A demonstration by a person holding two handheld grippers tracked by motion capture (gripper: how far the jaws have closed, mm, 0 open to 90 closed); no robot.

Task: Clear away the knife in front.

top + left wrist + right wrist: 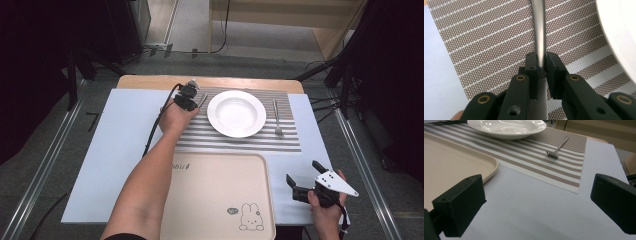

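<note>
My left gripper (190, 96) is at the far left of the striped placemat (235, 142), just left of the white plate (236, 113). In the left gripper view its jaws (541, 62) are shut on the handle of a metal utensil (540, 32), which lies along the mat (486, 45) with the plate rim (621, 37) to the right. Its working end is out of sight. A fork (276, 119) lies on the mat to the right of the plate. My right gripper (302, 172) is open over the white board near the front right, nothing between its pads (536, 205).
A beige tray (220, 195) with a rabbit picture sits in front of the mat, its corner (486, 162) close to the right gripper. The white board (115, 150) covers the wooden table. In the right gripper view the fork (557, 148) and plate (506, 127) lie ahead.
</note>
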